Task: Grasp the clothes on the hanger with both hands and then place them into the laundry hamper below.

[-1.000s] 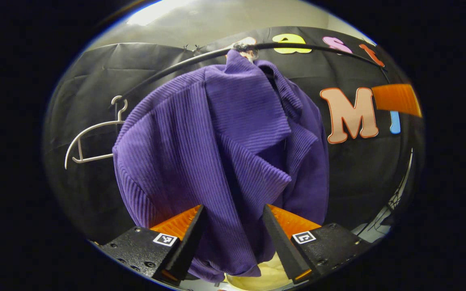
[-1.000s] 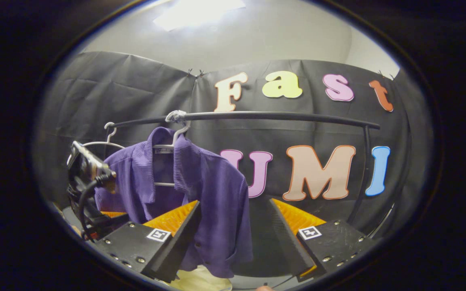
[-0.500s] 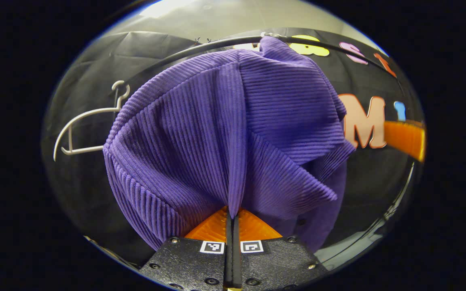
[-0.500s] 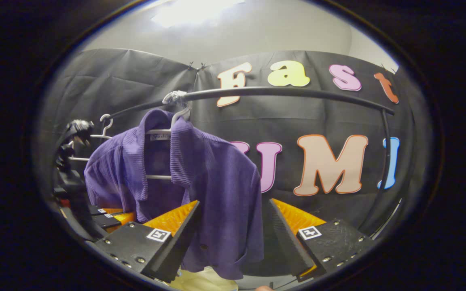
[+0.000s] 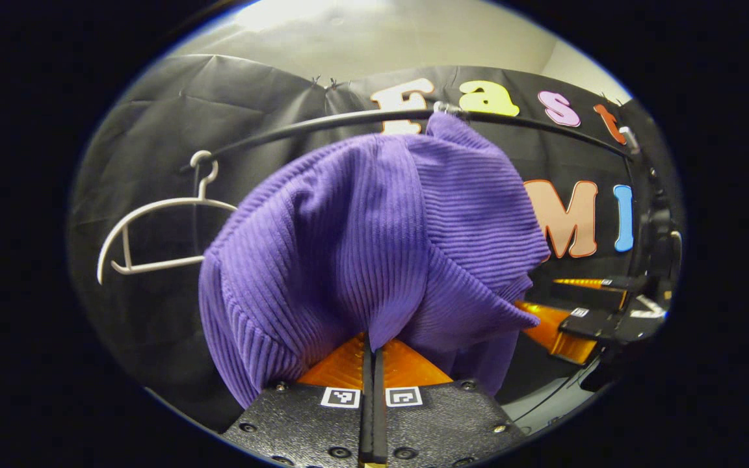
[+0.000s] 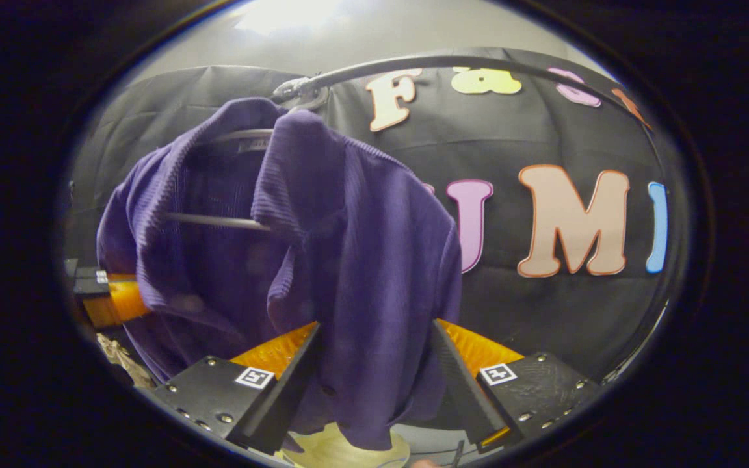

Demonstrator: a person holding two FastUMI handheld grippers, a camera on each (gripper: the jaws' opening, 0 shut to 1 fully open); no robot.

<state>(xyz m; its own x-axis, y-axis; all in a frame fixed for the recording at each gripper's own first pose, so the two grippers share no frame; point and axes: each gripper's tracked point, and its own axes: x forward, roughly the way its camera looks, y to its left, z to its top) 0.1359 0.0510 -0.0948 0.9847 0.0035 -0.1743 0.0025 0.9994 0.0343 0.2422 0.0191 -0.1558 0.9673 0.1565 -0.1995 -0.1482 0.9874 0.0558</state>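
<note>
Up on the black rail [image 5: 322, 123] hang two hangers: one bare white hanger [image 5: 153, 237] and one more that carries the one purple shirt [image 5: 374, 240]. Two grippers are at work. In the left gripper view, the left gripper [image 5: 372, 364] is squeezed tight, its two fingers pressed together on a fold of the ribbed purple cloth, and the shirt bunches up from that pinch toward the rail. The bare hanger is just to the side of the shirt, not touching it. Far off at the edge of that view sits the right gripper [image 5: 592, 305], with its fingers spread apart. In the right gripper view, the right gripper [image 6: 374, 377] is wide open, and the lower part of the shirt [image 6: 322, 260] hangs in the gap between its two fingers. I cannot tell if the cloth touches them. Something pale yellow [image 6: 342, 450] peeks out under the shirt's bottom edge. Open room lies to the side of the shirt, in front of the black cloth wall [image 6: 543, 305].
</note>
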